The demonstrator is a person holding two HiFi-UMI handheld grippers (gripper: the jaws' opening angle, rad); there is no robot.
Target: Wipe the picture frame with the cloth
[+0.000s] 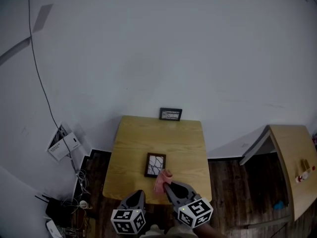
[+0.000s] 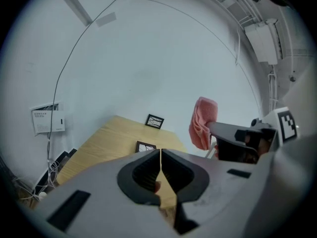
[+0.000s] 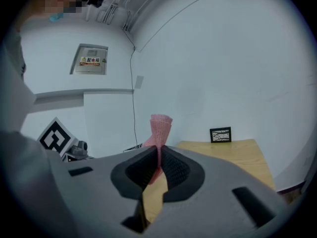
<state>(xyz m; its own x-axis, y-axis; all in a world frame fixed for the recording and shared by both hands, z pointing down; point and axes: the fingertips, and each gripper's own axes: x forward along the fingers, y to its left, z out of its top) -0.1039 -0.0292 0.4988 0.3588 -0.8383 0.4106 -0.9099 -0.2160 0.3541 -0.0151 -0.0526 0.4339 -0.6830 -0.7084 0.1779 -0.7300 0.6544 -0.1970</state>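
Two frames on the light wooden surface [image 1: 185, 138]: a flat dark picture frame [image 1: 155, 164] and an upright dark picture frame [image 1: 170, 114] beyond it. Right gripper [image 1: 167, 186] has fingers clenched on a pink mesh cloth [image 1: 160, 180] by the flat frame's near right corner. Left gripper [image 1: 139, 193] has its fingers squeezed together, empty.

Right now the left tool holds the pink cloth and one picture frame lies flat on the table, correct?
No: the right tool holds the pink cloth, as the right gripper view shows. One picture frame does lie flat on the table.
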